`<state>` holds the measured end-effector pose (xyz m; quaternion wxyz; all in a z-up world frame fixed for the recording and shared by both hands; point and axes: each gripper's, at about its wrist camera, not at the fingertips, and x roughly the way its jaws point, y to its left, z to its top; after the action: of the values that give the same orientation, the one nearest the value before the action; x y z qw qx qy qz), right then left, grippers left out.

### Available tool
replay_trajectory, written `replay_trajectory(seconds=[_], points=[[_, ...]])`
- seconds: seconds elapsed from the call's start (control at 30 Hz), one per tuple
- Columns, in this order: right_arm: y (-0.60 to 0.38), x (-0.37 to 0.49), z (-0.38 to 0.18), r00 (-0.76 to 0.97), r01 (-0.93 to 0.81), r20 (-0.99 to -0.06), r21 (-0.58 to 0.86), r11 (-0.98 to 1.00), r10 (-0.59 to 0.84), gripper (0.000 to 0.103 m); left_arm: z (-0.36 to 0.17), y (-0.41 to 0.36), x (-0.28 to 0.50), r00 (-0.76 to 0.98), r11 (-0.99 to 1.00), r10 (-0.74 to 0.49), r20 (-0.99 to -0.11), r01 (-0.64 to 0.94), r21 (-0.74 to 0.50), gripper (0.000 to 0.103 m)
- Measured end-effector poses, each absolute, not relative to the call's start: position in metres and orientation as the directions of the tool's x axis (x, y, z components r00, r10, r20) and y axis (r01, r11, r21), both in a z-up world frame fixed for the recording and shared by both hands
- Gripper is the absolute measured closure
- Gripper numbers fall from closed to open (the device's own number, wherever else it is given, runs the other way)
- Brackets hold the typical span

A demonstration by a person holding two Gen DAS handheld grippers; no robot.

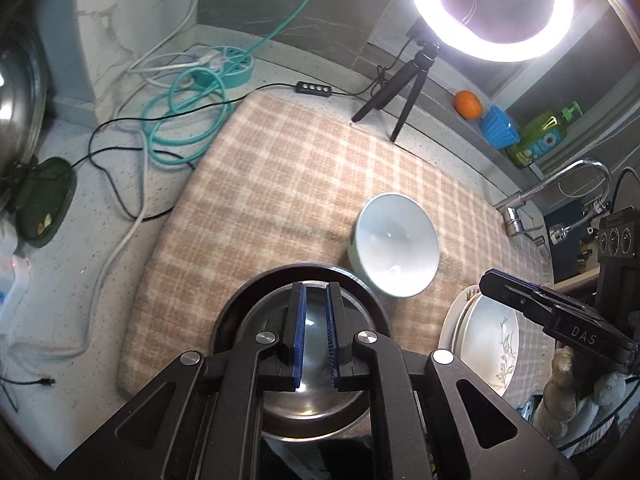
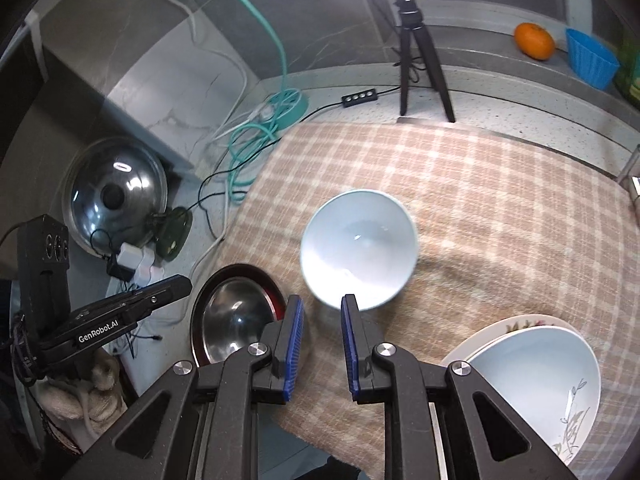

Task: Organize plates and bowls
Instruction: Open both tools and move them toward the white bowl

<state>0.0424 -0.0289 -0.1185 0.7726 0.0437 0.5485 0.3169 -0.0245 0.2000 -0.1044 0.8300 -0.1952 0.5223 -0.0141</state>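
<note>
Just beyond right gripper [image 2: 321, 306], pale bowl [image 2: 358, 249]

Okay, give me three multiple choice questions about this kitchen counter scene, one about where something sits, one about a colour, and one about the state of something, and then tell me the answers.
1. Where does the steel bowl sit?
A. inside a dark red-rimmed dish
B. on the window ledge
C. stacked in the white plates

2. What colour is the fluted cup beside the orange on the ledge?
A. red
B. blue
C. yellow

3. What is the state of the pale blue bowl in the middle of the checked cloth?
A. upside down
B. filled with fruit
C. upright and empty

Answers:
1 A, the right wrist view shows a dark red rim around the steel bowl.
2 B, the cup is bright blue in both views.
3 C, its opening faces up and only the bare glossy inside shows.
</note>
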Motion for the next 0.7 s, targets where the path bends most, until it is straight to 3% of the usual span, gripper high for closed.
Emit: replay_trajectory(seconds=[0.7], points=[[-0.059,0.101,-0.163,0.126,-0.282,-0.829,0.497,0.821,0.545,0.083,-0.137,0.158,0.058,0.34,0.94,-0.269,-0.901,-0.111,-0.323,0.094]])
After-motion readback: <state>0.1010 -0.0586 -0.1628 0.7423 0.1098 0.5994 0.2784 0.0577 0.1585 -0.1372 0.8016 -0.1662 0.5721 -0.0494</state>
